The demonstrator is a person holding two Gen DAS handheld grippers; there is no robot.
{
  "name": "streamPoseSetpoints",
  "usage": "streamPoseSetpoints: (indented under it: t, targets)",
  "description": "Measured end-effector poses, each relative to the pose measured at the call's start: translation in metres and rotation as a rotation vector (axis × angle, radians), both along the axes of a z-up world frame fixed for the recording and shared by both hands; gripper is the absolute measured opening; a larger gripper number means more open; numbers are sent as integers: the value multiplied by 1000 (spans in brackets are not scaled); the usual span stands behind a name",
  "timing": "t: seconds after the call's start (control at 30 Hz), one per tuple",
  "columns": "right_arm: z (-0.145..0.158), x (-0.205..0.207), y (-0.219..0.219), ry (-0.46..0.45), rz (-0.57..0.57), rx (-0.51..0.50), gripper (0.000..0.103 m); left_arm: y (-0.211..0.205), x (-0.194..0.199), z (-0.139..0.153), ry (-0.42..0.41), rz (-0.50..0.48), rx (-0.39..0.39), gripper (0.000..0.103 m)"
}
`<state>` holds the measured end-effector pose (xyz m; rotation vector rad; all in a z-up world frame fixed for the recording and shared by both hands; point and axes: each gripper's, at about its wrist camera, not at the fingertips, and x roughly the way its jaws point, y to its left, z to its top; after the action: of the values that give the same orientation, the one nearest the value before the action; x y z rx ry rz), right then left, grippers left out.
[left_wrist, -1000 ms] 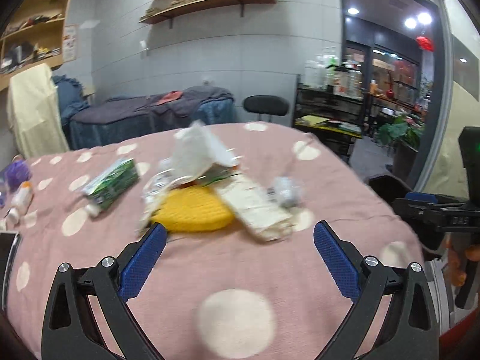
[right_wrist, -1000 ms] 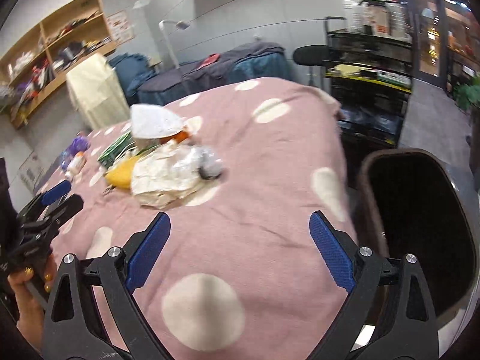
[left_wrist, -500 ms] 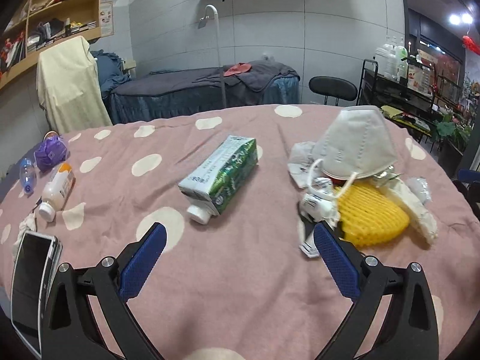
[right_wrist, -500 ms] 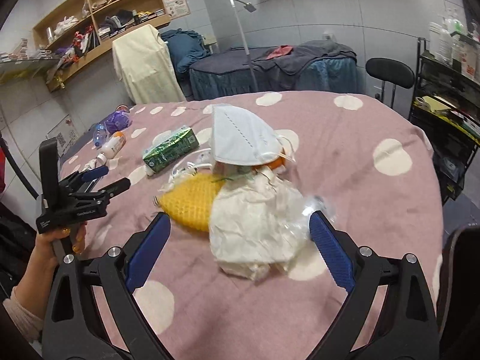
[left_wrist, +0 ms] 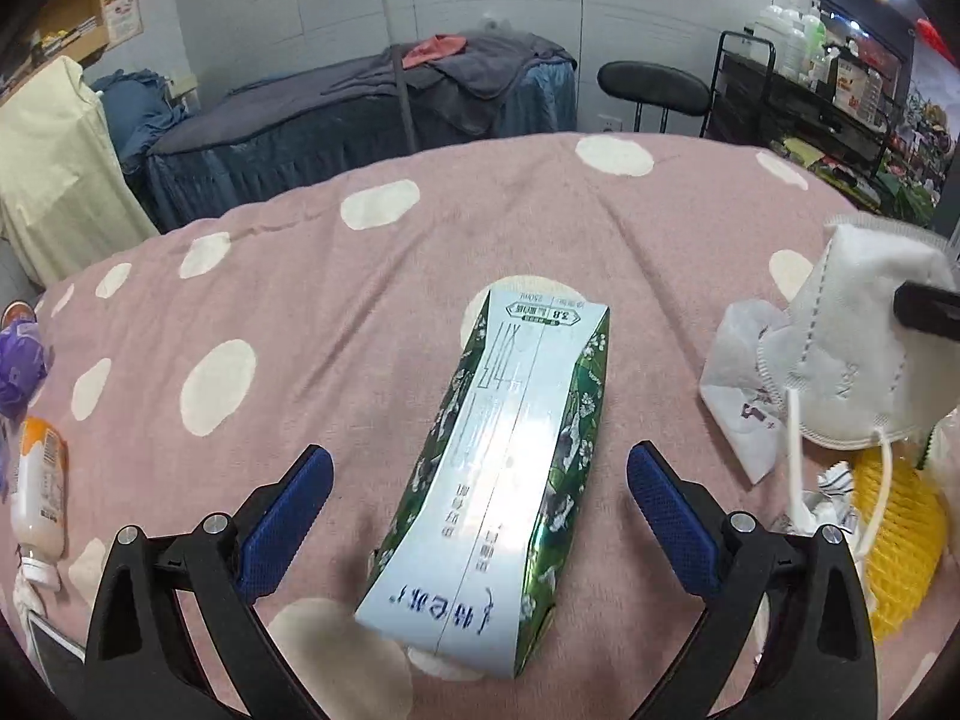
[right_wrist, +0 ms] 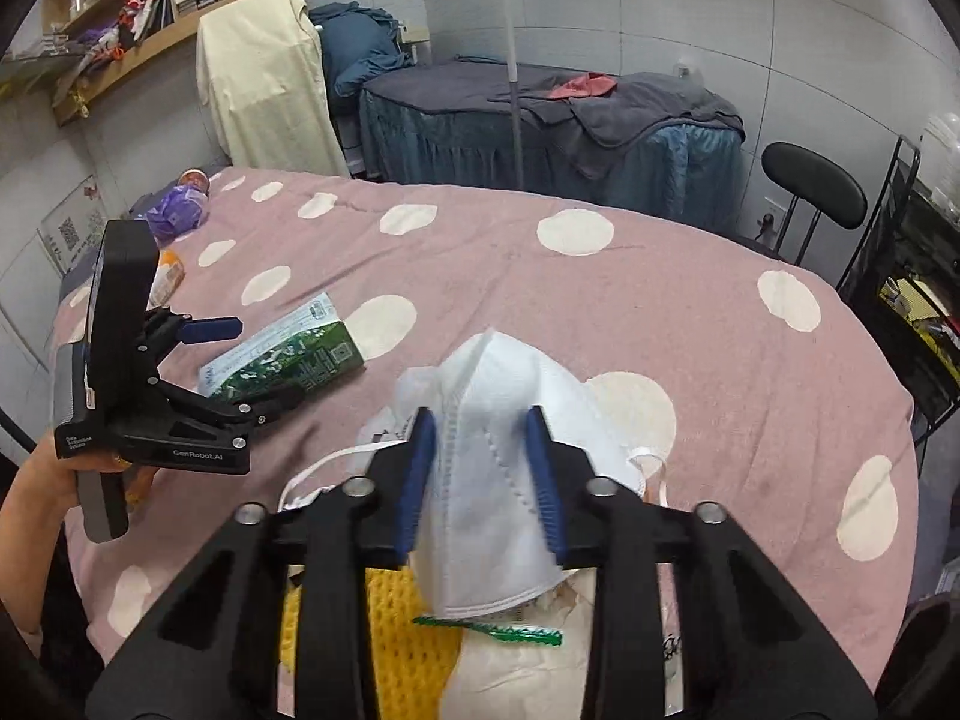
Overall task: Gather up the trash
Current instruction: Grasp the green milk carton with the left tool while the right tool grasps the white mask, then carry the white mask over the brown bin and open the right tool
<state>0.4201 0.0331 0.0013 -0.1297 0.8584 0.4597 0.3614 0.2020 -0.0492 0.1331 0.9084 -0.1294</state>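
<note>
While the right gripper (right_wrist: 483,474) has just been closing, its blue pads now press both flanks of the white face mask (right_wrist: 504,456), which stands folded and peaked between them. That mask tops a small heap near the table's right edge: a yellow foam net (left_wrist: 900,534), crumpled white paper (right_wrist: 528,660) and a green plastic strip (right_wrist: 489,630) lie under and beside it, with a torn white wrapper (left_wrist: 744,384) touching the mask on its left side. The left gripper (left_wrist: 480,516) has just narrowed a little yet stands wide apart, its pads clear of the green and white carton (left_wrist: 510,468) that lies flat between them, lengthways, its printed white panel up and its cap end toward the camera. Between carton and heap runs a strip of bare pink cloth with cream dots (left_wrist: 312,276), and the whole far half of the table is free up to its far edge. Along the left edge sit a small capped bottle (left_wrist: 39,504), a purple bundle (left_wrist: 21,360) and a dark phone-like slab (left_wrist: 54,654) at the near left corner. Beyond the far edge stand a draped bed (right_wrist: 540,120) and a black stool (right_wrist: 810,186); a dark rack (right_wrist: 918,276) stands off the right edge.
</note>
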Motion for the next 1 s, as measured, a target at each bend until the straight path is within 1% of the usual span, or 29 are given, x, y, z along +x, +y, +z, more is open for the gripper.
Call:
streamPoseSetpoints:
  t: [0.03, 0.07, 0.1, 0.13, 0.2, 0.3, 0.37, 0.47, 0.6, 0.7, 0.87, 1.0]
  targets:
    - [-1, -1, -3, -5, -5, 5, 22, -3, 2, -5, 15, 0, 11, 83]
    - [0, -1, -7, -7, -10, 12, 17, -6, 4, -9, 30, -3, 15, 70]
    - [2, -1, -10, -10, -14, 18, 12, -7, 3, -12, 40, -2, 10, 67]
    - [5, -3, -15, -20, -18, 27, 11, -6, 0, -12, 25, 9, 2, 66]
    - [13, -7, -23, -49, -21, 51, 8, -4, -6, -9, 13, 19, -31, 52]
    - [27, -14, -35, -76, -24, 92, 5, 0, -17, 1, -4, 48, -81, 52]
    - [37, -21, -41, -100, -22, 113, 5, 0, -24, 7, -19, 56, -91, 52]
    - [52, -37, -49, -149, -15, 130, 5, -4, -38, 20, -69, 68, -86, 52]
    - [65, -60, -62, -191, -8, 145, 5, -10, -64, 43, -148, 86, -121, 52]
    - [75, -80, -75, -225, -3, 156, 5, -24, -84, 59, -194, 84, -135, 52]
    - [83, -111, -107, -247, -15, 189, 5, -53, -116, 79, -276, 66, -145, 52]
    - [83, -133, -136, -248, -33, 213, 5, -78, -141, 91, -316, 47, -208, 52]
